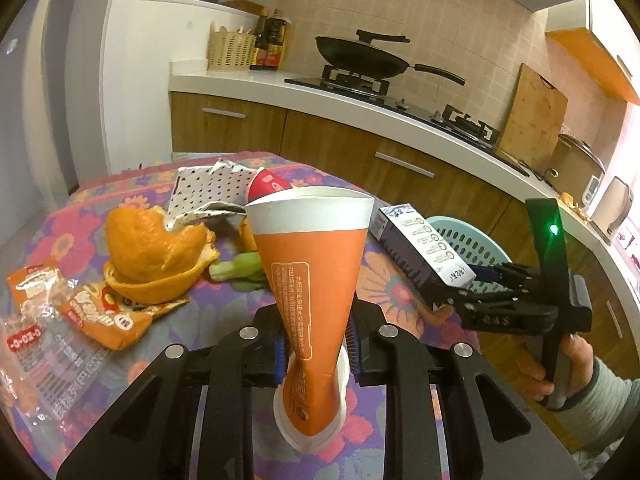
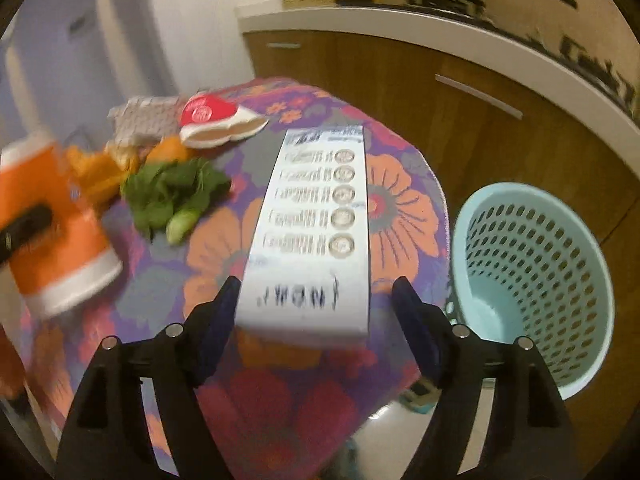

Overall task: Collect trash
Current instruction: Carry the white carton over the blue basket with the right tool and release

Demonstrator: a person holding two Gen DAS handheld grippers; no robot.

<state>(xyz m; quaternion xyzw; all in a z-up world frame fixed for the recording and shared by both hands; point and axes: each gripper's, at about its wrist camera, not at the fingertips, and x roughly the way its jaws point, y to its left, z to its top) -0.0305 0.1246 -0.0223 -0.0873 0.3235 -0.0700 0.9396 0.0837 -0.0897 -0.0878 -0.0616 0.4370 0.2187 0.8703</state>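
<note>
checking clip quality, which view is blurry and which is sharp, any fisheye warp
Left wrist view: sharp, print on the orange cup readable, counter bowed by the fisheye. Right wrist view: motion-smeared, box text streaked, round dark vignette at the corners.

Your left gripper [image 1: 318,354] is clamped across the flattened orange-and-white paper cup [image 1: 316,276], tilted downward. Your right gripper [image 2: 316,312] angles down more steeply, jaws spread either side of the white printed carton [image 2: 316,232], your hand [image 1: 560,372] wrapped round its handle.
</note>
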